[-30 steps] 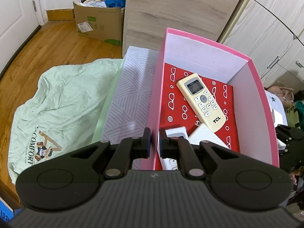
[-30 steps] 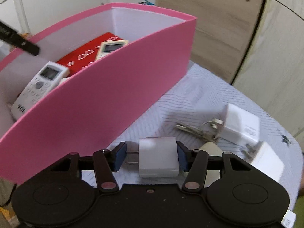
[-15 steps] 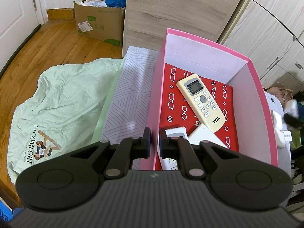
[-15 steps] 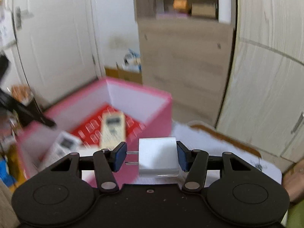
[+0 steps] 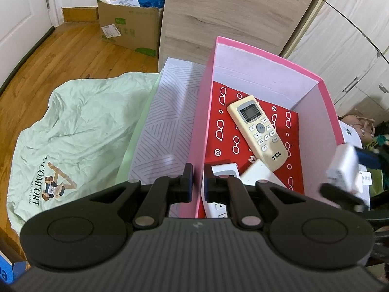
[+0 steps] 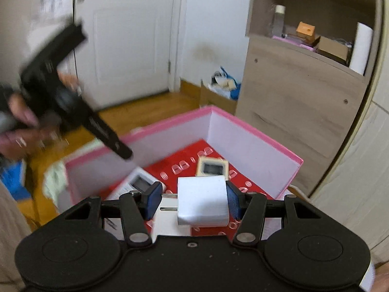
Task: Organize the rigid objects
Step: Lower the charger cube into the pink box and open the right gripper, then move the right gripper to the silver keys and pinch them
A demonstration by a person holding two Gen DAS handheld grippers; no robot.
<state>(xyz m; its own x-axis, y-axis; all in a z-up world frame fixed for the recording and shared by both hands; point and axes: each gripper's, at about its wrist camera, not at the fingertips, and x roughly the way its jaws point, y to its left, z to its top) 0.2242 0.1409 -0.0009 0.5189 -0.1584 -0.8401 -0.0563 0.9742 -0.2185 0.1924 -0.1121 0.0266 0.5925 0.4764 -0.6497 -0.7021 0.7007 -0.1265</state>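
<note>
Charger (image 6: 203,203) sits white and boxy between my right gripper's (image 6: 192,202) blue pads, clenched on its sides, with two metal prongs poking out toward the left pad, so its long axis runs straight across the jaws. It hangs above the pink box (image 6: 252,143), over the red patterned floor. My left gripper (image 5: 196,178) is pinched shut on the box's near wall (image 5: 203,126). Inside lies a cream remote (image 5: 257,131), screen end toward the far wall, lengthwise on a slant; another white remote (image 5: 222,172), I think, lies partly hidden beneath my fingers.
</note>
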